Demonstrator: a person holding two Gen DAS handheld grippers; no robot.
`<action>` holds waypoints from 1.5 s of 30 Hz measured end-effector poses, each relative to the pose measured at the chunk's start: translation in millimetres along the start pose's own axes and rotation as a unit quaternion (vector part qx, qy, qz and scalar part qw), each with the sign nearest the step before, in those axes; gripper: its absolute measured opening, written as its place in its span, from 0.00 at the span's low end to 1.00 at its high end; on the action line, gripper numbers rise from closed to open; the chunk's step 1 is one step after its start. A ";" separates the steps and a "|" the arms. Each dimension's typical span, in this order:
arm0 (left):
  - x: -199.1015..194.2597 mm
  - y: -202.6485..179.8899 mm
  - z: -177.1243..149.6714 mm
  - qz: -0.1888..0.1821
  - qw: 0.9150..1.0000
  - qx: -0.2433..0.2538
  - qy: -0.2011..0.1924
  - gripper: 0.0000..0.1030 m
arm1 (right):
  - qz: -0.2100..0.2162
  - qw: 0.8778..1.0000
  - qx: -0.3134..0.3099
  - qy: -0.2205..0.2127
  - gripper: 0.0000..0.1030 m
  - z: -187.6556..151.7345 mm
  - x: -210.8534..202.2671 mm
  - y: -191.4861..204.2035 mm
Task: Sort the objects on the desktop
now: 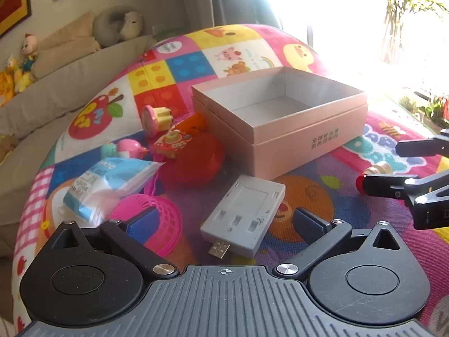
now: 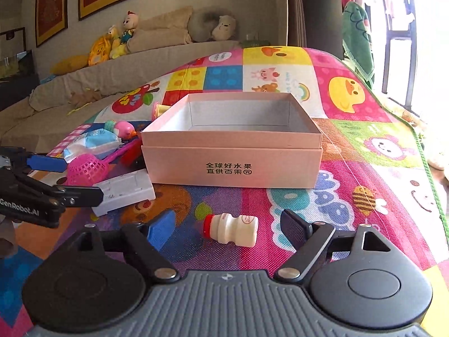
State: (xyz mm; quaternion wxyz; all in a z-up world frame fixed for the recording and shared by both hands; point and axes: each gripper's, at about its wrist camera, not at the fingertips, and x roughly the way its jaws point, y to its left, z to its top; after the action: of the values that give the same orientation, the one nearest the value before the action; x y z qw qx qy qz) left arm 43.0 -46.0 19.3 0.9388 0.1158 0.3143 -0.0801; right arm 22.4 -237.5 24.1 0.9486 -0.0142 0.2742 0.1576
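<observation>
An open, empty pink cardboard box (image 1: 294,151) (image 2: 230,157) stands on the colourful play mat (image 2: 350,168). My left gripper (image 1: 224,224) is open, and a flat grey USB device (image 1: 244,213) (image 2: 126,191) lies between its fingers without touching the pads. My right gripper (image 2: 228,229) is open too. A small white bottle with a red cap (image 2: 233,227) (image 1: 376,170) lies on its side between the right fingers, clear of both pads. Each gripper shows at the edge of the other's view: the right gripper (image 1: 404,168) and the left gripper (image 2: 66,179).
Left of the box sits a heap: a pink mesh scoop (image 1: 160,216) (image 2: 87,168), a blue-and-white tissue pack (image 1: 112,179), a red round object (image 1: 199,160) and several small toys (image 1: 157,118). A beige sofa with plush toys (image 2: 120,39) runs behind the mat.
</observation>
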 end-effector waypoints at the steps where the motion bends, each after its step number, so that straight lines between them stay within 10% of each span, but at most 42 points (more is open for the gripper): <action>1: 6.4 -4.2 -0.1 0.009 1.000 0.013 0.009 1.00 | -0.002 1.000 0.003 -0.003 0.85 -0.2 -0.8 -0.8; 11: 3.1 29.7 -16.3 0.142 0.989 0.032 0.027 1.00 | -0.009 1.000 0.009 -0.019 0.98 -1.9 -5.3 -2.0; 18: -5.4 33.9 -6.7 -0.023 0.994 -0.095 0.041 1.00 | -0.018 1.000 0.005 -0.023 1.00 -2.1 -5.9 0.6; 45: 17.8 9.8 -4.5 0.033 0.997 -0.064 0.030 0.93 | -0.029 0.999 0.015 -0.027 1.00 -3.0 -6.1 -2.2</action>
State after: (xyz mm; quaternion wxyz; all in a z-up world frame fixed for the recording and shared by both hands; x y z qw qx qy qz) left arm 56.8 -36.8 6.7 0.9365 0.0685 0.3430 -0.0251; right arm 16.7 -241.8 24.6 0.9598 -0.0039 0.2507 0.1263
